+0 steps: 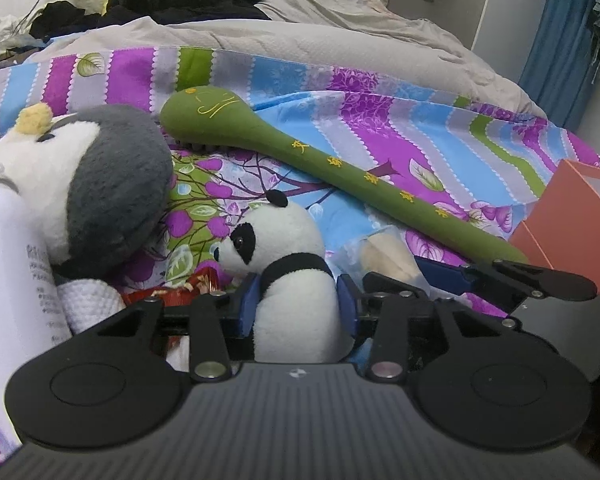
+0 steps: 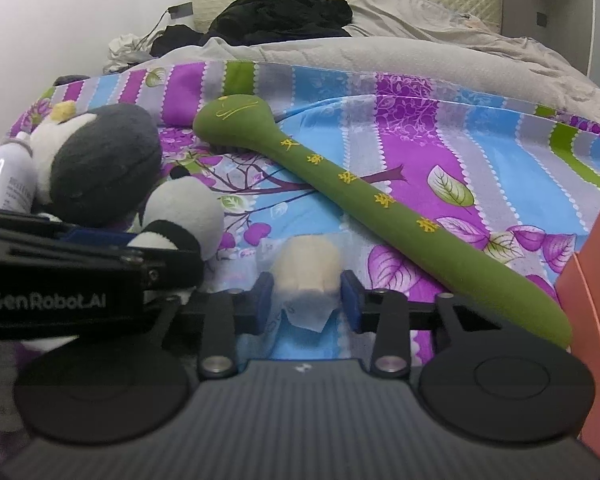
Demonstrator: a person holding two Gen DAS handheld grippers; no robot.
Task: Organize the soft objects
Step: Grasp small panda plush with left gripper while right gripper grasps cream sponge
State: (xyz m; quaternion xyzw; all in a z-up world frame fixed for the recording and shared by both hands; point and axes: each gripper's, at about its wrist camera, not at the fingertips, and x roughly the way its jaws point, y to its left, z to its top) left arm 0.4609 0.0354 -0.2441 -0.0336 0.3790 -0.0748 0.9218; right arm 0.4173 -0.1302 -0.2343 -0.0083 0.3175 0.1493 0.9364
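Panda plush: we see it upright, black and white, face turned left
Penguin plush: grey and white, lying on its side just left of the panda
Green soft mallet: lying diagonally across our bedspread
Wrapped cream soft piece: right of the panda, in clear plastic

left gripper: black, blue pads | right gripper: same, silver screws

"GenRobot.AI" stands on the left tool's black side; other print unreadable.
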